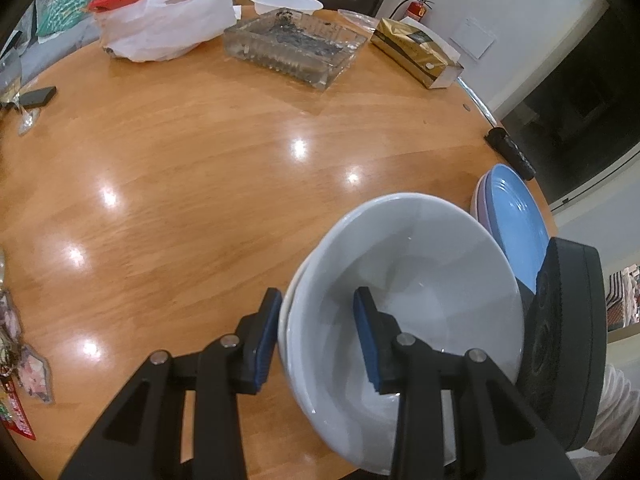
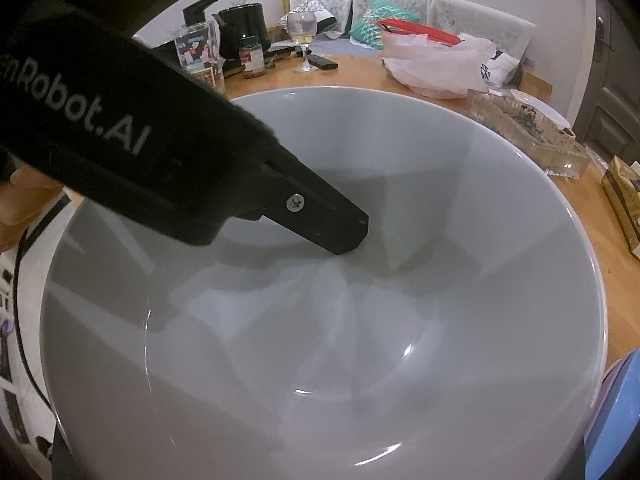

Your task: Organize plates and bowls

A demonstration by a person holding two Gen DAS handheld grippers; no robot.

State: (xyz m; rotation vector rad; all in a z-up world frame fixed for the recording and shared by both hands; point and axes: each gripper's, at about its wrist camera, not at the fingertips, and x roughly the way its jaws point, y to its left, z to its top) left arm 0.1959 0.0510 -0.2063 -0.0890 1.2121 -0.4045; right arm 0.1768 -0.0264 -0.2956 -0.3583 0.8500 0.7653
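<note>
A large grey bowl [image 1: 424, 264] sits nested on a white bowl [image 1: 286, 312] near the table's front right edge. My left gripper [image 1: 316, 340] is open and straddles the bowl's near rim, one blue-padded finger outside and one inside. Behind the bowl lies a blue plate [image 1: 516, 216] stacked on a pale pink one [image 1: 480, 204]. The right wrist view is filled by the grey bowl [image 2: 360, 300], with the left gripper's finger [image 2: 320, 220] reaching into it and the blue plate's edge [image 2: 620, 408] at the lower right. My right gripper's fingers are hidden there; its black body [image 1: 568, 340] stands just right of the bowl.
The round wooden table [image 1: 200, 200] carries a glass ashtray [image 1: 296, 48], a gold tissue box [image 1: 416, 54], a white plastic bag [image 1: 168, 24], a white plastic bowl [image 1: 286, 2] and a black remote [image 1: 38, 96]. A wine glass [image 2: 303, 36], jars and a kettle [image 2: 244, 28] stand at the far side.
</note>
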